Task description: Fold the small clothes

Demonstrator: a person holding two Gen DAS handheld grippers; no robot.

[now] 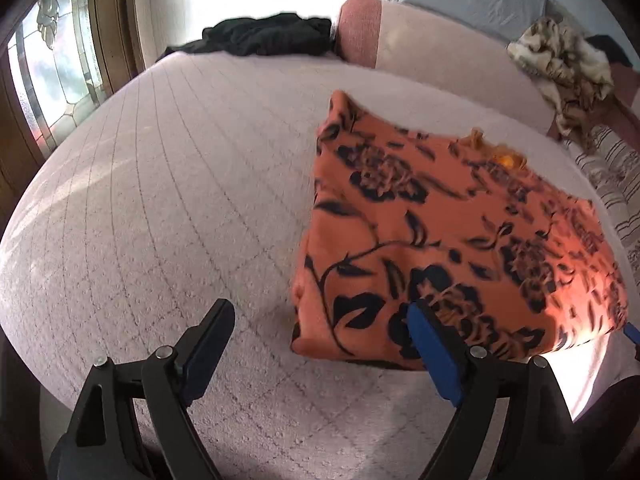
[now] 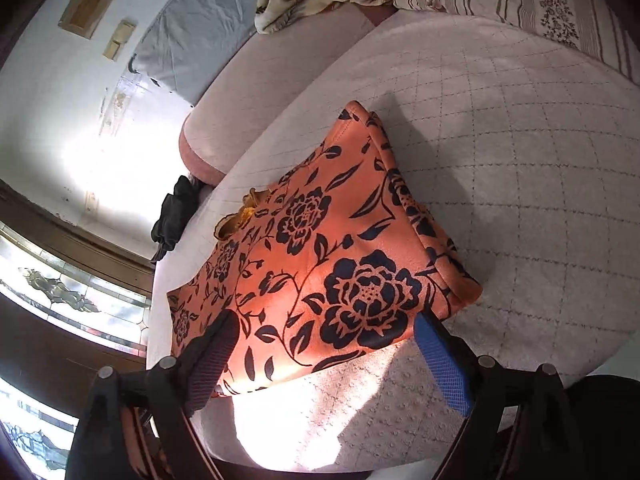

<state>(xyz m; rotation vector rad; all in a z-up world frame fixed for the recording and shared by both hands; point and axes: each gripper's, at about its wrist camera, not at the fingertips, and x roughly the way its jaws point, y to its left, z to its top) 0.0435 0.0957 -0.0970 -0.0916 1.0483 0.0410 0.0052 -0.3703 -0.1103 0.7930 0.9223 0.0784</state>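
Nearest the cameras, we see both claws spread wide and holding nothing: left gripper (image 1: 320, 340) just beside the near-left corner of the orange floral garment (image 1: 460, 232), right gripper (image 2: 328, 356) straddling its near edge without pinching. Garment lies on the pale quilted bedspread (image 1: 160, 200), already folded into a thick rectangle. We judge this fold finished, hands let go. Next move likely calls for setting it aside or fetching another piece; further back lie a black garment (image 1: 268, 36) and a beige crumpled cloth (image 1: 560, 60).
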